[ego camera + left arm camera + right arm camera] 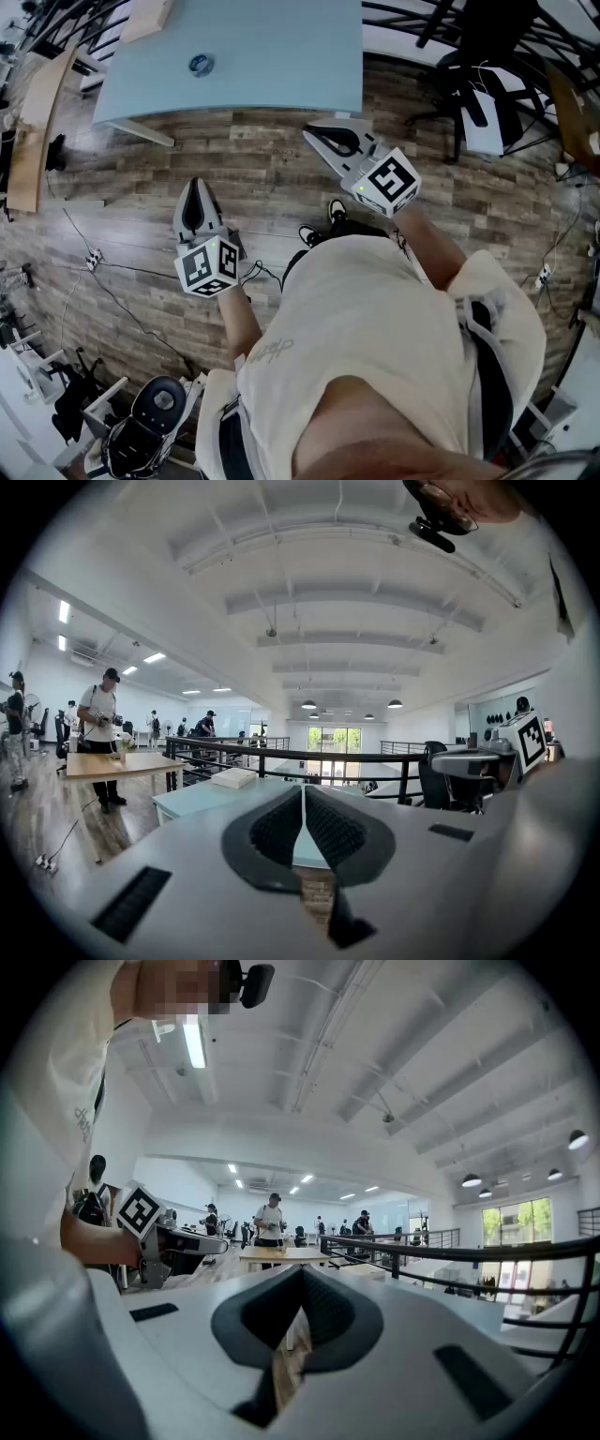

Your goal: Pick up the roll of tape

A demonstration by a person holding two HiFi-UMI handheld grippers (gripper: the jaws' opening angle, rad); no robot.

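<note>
The roll of tape (201,64), a small blue-grey ring, lies flat on the light blue table (281,66) in the head view. Both grippers hang over the wooden floor short of the table, well apart from the tape. My left gripper (194,190) is shut and empty; in its own view the ribbed pads (281,827) meet along a thin line. My right gripper (316,134) sits just below the table's near edge, also shut with nothing held. The tape does not show in either gripper view.
A black office chair (487,66) stands at the table's right and a wooden bench (33,122) at the far left. Cables and a power strip (94,260) lie on the floor. A black railing (281,754) runs behind the table, with people at a wooden table (122,764).
</note>
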